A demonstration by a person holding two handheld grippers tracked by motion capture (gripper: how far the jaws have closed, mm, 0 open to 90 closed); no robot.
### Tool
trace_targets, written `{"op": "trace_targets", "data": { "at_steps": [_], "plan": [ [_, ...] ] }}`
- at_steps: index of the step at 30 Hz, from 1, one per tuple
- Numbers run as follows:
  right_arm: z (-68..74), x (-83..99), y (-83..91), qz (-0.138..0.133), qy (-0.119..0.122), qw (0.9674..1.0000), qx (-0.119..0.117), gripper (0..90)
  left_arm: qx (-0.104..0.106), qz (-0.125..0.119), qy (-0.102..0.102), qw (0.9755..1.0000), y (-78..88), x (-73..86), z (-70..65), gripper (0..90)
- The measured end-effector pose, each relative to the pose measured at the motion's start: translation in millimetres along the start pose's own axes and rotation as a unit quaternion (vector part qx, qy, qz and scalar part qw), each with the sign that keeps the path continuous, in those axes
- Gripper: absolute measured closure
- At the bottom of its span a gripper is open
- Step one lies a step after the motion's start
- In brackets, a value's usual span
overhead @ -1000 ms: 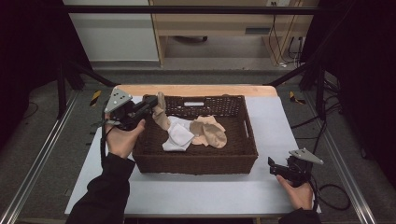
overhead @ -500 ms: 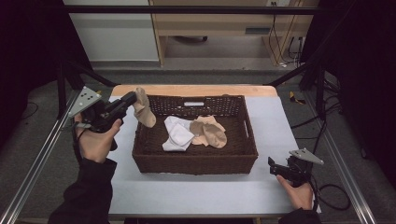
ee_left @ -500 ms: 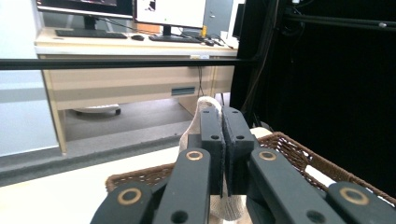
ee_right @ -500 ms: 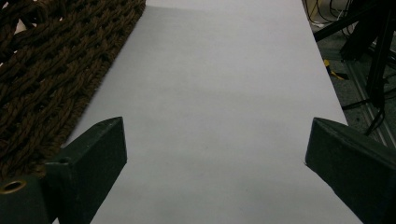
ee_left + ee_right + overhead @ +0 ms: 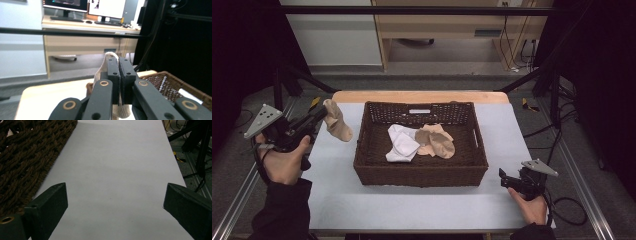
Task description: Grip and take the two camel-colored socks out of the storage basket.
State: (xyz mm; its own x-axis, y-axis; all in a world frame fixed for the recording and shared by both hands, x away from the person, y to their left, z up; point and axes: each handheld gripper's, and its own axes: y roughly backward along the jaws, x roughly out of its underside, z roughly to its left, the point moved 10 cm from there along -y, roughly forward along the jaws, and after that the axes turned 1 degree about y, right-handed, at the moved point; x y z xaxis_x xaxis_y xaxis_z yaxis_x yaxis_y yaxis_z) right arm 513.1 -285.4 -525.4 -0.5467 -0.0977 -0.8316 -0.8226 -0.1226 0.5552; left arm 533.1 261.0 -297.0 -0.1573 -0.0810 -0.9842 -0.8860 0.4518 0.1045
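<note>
A tan sock (image 5: 337, 122) hangs above the table's left side, outside the basket, with my left gripper (image 5: 321, 113) shut on its cuff. In the left gripper view the jaws are pressed together on the sock (image 5: 100, 72). The dark wicker basket (image 5: 420, 171) stands mid-table and holds a white sock (image 5: 400, 144) and a tan sock (image 5: 438, 141). My right gripper (image 5: 503, 178) rests low at the table's right front, open, its jaws wide apart over bare table (image 5: 117, 182) with the basket's wall (image 5: 22, 162) at its left.
The grey table top (image 5: 412, 205) has free room in front of the basket and on both sides. A wooden strip (image 5: 419, 96) runs along the far edge. Dark frame bars (image 5: 302, 77) and cables (image 5: 569, 205) lie around the table.
My left gripper has carried the tan sock out of the basket, leftward over the rim to the table's left side. The right gripper has stayed put.
</note>
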Motion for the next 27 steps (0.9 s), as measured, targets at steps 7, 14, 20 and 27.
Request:
{"op": "trace_targets", "data": {
  "at_steps": [7,14,20,27],
  "plan": [
    [0.2,0.3,-0.1,0.001,0.0,1.0,0.001,5.7,-0.025,0.027,0.016,0.9992,5.1,36.3,27.0,87.6],
    [0.2,1.3,0.1,0.001,0.0,1.0,0.0,5.7,-0.042,0.078,0.033,0.9955,5.3,87.0,49.1,87.6],
    [0.9,1.4,0.8,0.001,-0.001,1.0,-0.002,5.9,-0.064,0.132,0.032,0.9887,6.3,124.8,64.0,87.5],
    [2.4,2.5,2.2,0.002,0.004,1.0,-0.003,6.0,-0.077,0.201,0.028,0.9763,1.2,169.9,69.9,87.2]
  ]
}}
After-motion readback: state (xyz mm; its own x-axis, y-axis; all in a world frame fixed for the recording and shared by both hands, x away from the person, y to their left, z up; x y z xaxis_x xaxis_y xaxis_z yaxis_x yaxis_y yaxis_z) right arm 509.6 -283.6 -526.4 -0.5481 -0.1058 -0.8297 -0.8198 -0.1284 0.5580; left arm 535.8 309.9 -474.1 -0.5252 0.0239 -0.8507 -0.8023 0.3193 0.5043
